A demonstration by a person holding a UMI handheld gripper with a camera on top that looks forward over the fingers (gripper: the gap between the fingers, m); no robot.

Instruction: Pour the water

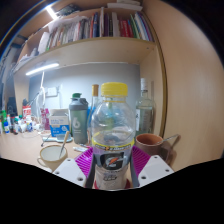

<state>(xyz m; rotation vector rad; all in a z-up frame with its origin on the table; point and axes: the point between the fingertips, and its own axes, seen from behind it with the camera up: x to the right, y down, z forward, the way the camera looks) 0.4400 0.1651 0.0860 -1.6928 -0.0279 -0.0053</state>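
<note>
A clear Gatorade bottle with a yellow cap stands upright between my fingers. Both magenta pads press against its sides, so my gripper is shut on the bottle. Water fills most of it. Just to the right and beyond the fingers sits a brown mug holding a dark drink. Left of the fingers, a white cup with a spoon in it rests on the desk.
Several bottles and containers crowd the back of the desk under a bookshelf. A glass bottle stands behind the mug. A wooden side panel rises to the right.
</note>
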